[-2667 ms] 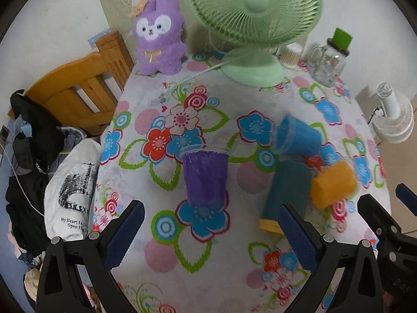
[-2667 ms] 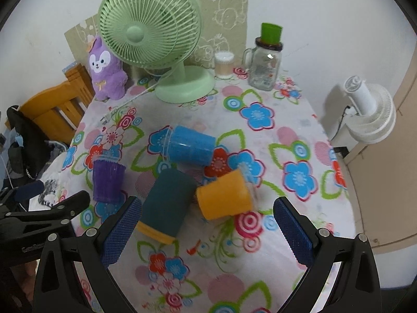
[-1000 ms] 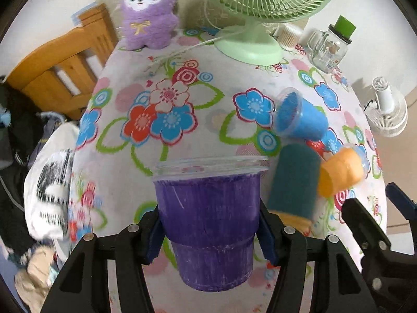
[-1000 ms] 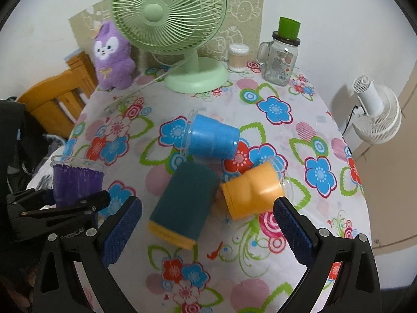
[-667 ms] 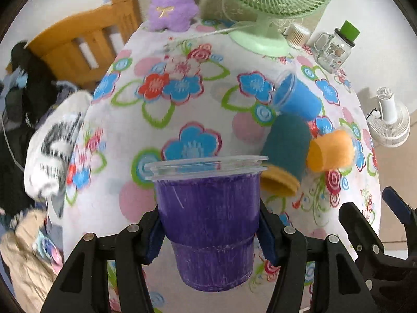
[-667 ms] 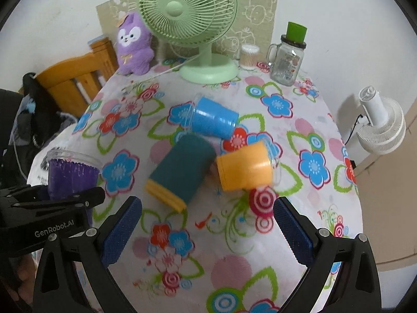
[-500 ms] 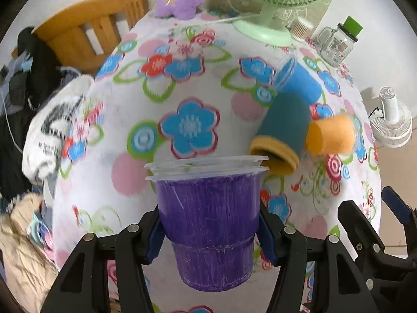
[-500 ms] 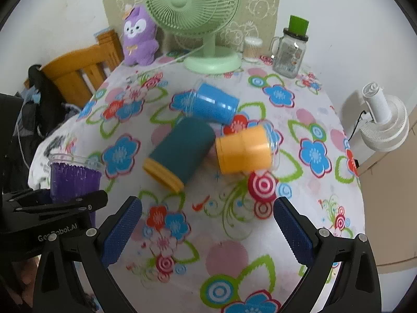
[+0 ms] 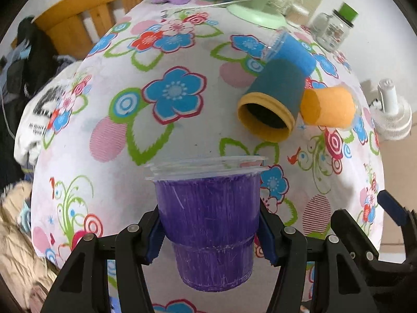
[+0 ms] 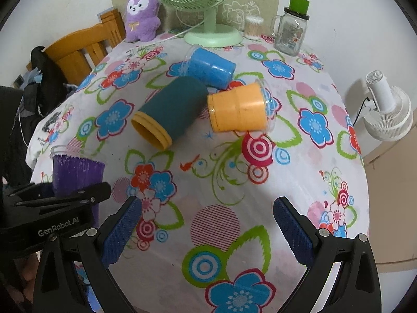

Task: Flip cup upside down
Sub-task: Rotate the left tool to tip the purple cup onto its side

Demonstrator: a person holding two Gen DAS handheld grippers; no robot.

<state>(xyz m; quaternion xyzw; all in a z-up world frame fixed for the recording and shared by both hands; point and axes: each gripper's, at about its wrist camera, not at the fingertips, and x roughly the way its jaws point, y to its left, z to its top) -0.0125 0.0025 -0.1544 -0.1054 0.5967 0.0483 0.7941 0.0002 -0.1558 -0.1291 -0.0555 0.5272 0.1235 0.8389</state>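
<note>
- Since 2.7 s ago the purple-coloured clear plastic cup (image 9: 208, 214) has left the floral-clothed round table (image 10: 234, 187); it now hangs upright, rim up, over the table's near-left edge, off the cloth.
- Left gripper (image 9: 211, 234): jaws clamped on the cup's lower wall, just above the step near its base. Right gripper (image 10: 207, 224): jaws spread wide, nothing between them, hovering over the near edge.
- Handling, my read: thin disposable plastic, light, looks empty, walls flex and dent, smooth taper could slip. The stepped ring is the stiffest hold; squeeze gently, keep off the rim.
- Count: four cups total. One purple, in hand; three on their sides, touching, mid-table: blue plastic cup (image 10: 211, 65), dark teal cup with yellow rim (image 10: 169, 109), orange plastic cup (image 10: 238, 107).
- Far edge: one green desk fan (image 10: 208, 7), one purple plush toy (image 10: 142, 13), one glass mug jar with green lid (image 10: 290, 31).
</note>
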